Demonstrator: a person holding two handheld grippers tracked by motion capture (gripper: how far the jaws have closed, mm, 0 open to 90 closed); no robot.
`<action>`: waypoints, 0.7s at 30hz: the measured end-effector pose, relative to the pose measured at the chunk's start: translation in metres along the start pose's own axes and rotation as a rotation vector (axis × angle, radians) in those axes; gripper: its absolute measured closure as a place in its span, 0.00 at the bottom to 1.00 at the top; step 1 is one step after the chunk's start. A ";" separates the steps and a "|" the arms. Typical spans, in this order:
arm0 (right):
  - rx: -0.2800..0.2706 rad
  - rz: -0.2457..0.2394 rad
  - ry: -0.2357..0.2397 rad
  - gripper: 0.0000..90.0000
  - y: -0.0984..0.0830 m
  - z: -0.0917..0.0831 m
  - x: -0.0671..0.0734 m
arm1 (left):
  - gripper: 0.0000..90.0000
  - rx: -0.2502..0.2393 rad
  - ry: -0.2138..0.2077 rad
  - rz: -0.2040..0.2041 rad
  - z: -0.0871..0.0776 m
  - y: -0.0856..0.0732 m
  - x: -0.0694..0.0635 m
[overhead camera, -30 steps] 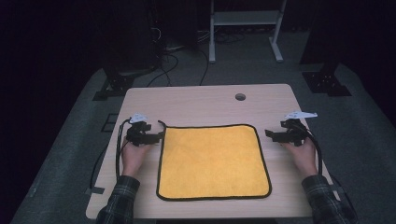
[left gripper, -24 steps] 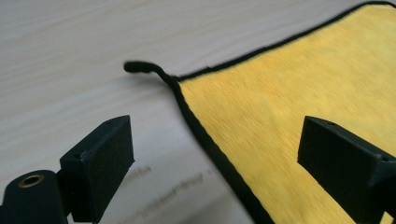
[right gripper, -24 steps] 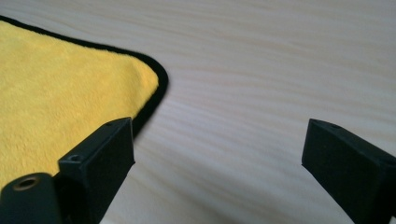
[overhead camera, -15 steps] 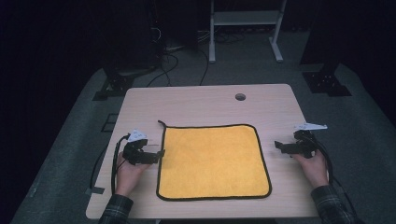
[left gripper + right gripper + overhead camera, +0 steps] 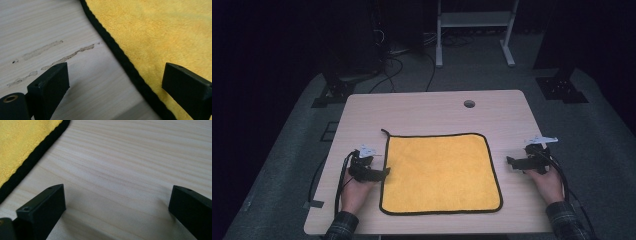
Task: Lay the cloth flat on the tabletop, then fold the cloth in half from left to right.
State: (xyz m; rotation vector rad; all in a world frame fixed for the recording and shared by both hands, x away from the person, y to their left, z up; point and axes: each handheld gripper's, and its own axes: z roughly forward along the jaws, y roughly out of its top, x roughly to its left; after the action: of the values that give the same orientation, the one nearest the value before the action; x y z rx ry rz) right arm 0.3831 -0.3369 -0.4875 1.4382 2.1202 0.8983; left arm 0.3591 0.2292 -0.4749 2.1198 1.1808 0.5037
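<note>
Pale wooden table, metal stand

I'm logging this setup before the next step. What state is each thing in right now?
Yellow cloth: spread flat on the table, unfolded, not gripped.
Left gripper: jaws open astride the cloth's black left edge, holding nothing.
Right gripper: jaws open over bare wood, just clear of the cloth's right edge.
Table: bare apart from the cloth, with scuff marks by the left gripper.

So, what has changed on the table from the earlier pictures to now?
Both hands came back toward the near edge. The left gripper now sits at the yellow cloth's left edge, the right gripper beside its right edge. Their jaws have just been opening; neither holds anything. The cloth stayed flat on the table.
</note>
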 end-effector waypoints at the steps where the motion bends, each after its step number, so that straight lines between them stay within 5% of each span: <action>1: 0.000 -0.001 0.000 0.00 0.000 0.000 0.000 | 0.07 -0.003 0.007 -0.002 0.000 0.000 0.001; 14: 0.001 -0.005 0.008 0.00 0.000 0.000 0.000 | 0.08 -0.001 0.057 -0.032 0.004 0.002 0.008; 21: 0.002 -0.007 0.011 0.00 0.000 0.000 0.001 | 0.34 -0.020 0.003 -0.024 0.000 0.001 0.003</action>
State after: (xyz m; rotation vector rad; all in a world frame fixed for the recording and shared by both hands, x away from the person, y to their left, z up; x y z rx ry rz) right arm 0.3831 -0.3363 -0.4875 1.4292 2.1333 0.9043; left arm 0.3609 0.2312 -0.4738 2.0857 1.1968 0.5064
